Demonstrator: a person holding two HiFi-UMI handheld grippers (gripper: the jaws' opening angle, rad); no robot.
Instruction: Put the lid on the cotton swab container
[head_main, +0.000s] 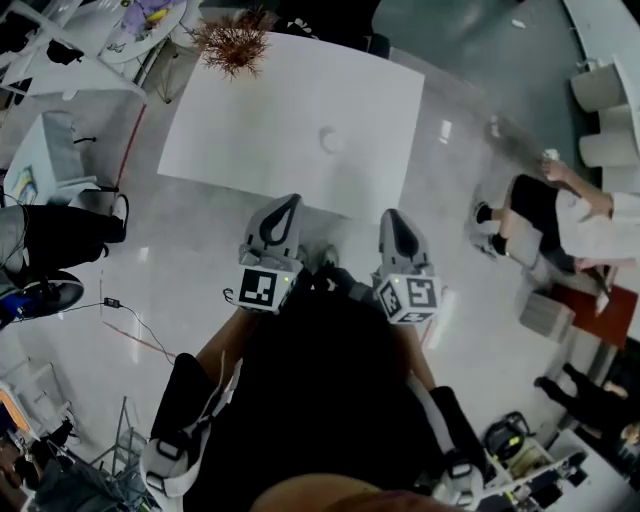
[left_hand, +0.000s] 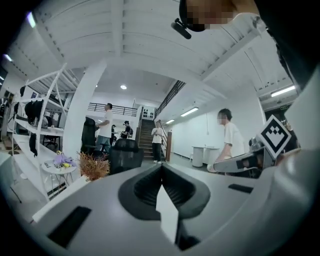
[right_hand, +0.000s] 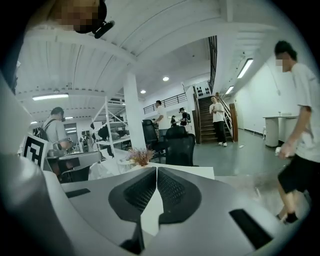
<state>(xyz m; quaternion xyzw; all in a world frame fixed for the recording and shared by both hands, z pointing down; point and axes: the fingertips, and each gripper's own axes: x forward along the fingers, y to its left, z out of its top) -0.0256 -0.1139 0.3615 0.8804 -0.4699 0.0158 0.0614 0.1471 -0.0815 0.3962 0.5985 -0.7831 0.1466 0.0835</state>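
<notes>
A white table (head_main: 250, 120) stands ahead of me in the head view. On it lies one small, pale round object (head_main: 331, 140), too faint to tell whether it is the cotton swab container or its lid. My left gripper (head_main: 287, 207) and right gripper (head_main: 393, 220) are held side by side over the floor, short of the table's near edge. In the left gripper view the left gripper (left_hand: 161, 169) has its pads pressed together with nothing between them. The right gripper (right_hand: 156, 171) is likewise shut and empty in the right gripper view.
A dried plant (head_main: 232, 42) sits at the table's far left corner. A person (head_main: 565, 215) sits to the right, near white stools (head_main: 600, 90). Cables (head_main: 125, 315) run across the floor at left. A black office chair (right_hand: 180, 146) stands beyond the table.
</notes>
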